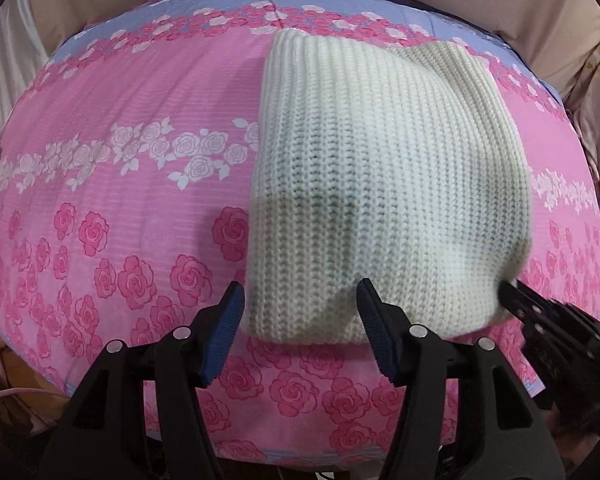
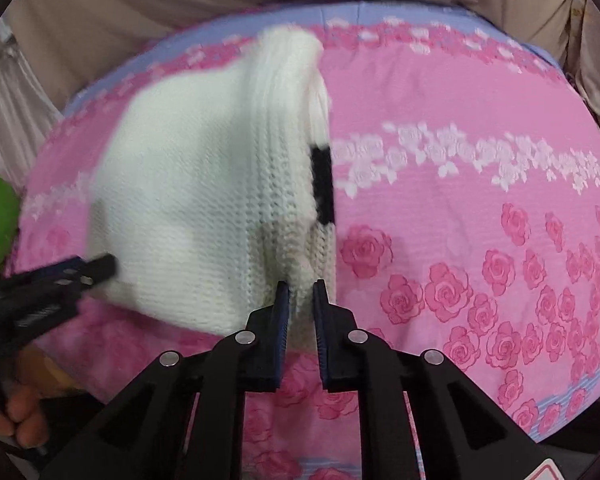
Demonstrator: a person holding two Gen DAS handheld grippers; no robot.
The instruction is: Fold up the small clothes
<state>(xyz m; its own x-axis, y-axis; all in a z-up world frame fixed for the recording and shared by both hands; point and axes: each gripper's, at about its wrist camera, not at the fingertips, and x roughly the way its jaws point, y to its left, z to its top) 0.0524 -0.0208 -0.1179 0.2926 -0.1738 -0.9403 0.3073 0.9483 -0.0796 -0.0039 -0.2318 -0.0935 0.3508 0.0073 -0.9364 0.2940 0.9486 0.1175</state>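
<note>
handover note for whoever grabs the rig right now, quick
Left gripper: open, its fingers either side of the near left edge of the white knit hat, nothing clamped.
Right gripper: shut on the hat's near right edge, which looks bunched up and lifted; a black label shows on that side.
The hat lies on the pink rose sheet, mostly flat, far end away from you.
Done: one edge gripped. Whether any fold has been made is unclear.
Left: probably grip with the left gripper, fold the hat over, lay it flat.
</note>
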